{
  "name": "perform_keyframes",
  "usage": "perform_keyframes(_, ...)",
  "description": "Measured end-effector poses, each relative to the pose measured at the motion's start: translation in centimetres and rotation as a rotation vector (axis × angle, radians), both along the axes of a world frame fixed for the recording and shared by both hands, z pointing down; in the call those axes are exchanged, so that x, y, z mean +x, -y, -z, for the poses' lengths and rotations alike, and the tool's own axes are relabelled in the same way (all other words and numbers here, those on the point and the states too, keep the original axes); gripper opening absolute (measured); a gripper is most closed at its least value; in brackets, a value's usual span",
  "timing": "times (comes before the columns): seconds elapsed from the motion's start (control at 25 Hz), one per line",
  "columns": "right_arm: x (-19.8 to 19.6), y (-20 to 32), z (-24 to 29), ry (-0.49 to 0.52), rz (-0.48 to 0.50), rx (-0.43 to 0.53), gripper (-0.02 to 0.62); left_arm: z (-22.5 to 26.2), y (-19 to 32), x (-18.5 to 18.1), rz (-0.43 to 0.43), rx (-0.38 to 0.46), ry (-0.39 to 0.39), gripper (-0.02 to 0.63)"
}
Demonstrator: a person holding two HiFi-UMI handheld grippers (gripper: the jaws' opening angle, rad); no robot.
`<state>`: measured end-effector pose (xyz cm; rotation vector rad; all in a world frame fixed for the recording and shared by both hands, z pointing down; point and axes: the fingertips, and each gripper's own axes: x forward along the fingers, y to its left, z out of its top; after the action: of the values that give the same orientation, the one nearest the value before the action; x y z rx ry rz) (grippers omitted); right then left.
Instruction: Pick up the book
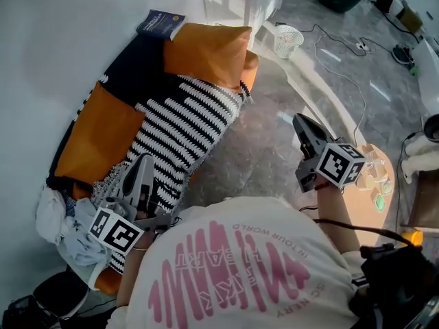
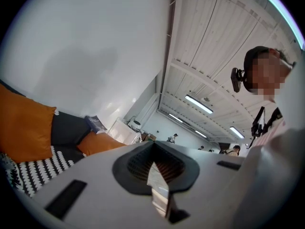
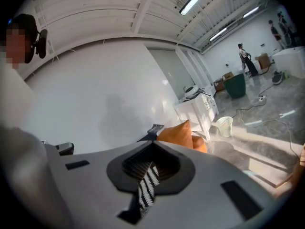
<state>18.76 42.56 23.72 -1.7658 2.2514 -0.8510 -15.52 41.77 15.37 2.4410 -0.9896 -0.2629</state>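
A dark blue book (image 1: 161, 24) lies at the far end of the sofa, against the white wall and beside an orange cushion (image 1: 206, 53). It shows small in the left gripper view (image 2: 96, 123) and in the right gripper view (image 3: 155, 129). My left gripper (image 1: 142, 164) hovers over the near end of the sofa, far short of the book, with its jaws together and nothing in them (image 2: 153, 170). My right gripper (image 1: 302, 123) is over the floor to the sofa's right, its jaws closed to a thin slit and empty (image 3: 148, 174). Both point toward the book's end.
A black-and-white striped blanket (image 1: 185, 125) and orange cushions cover the sofa. A white mesh wastebasket (image 1: 288, 41) and cables lie on the grey floor beyond. A small round table (image 1: 376, 177) with cups stands at right. People stand far off in the room.
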Motion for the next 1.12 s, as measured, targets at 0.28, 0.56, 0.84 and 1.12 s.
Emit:
perform_keyframes(0.28, 0.9, -0.5, -1.1, 0.026, -0.018, -0.010, 0.009, 1.1, 0.9, 2.3, -0.063, 0.026, 0.022, 0.008)
perform_keyframes(0.56, 3.2, -1.7, -2.4, 0.049, -0.098, -0.052, 0.009, 1.2, 3.6, 4.6, -0.115, 0.039, 0.026, 0.008)
perform_keyframes(0.84, 5.3, -1.6, -3.0, 0.074, -0.180, -0.096, 0.009, 1.6, 7.9, 7.1, -0.143, 0.076, 0.008, 0.008)
perform_keyframes(1.12, 3.8, 3.7, -1.9, 0.086, -0.172, -0.106, 0.009, 2.2, 13.7, 6.9, -0.165, 0.056, 0.009, 0.008)
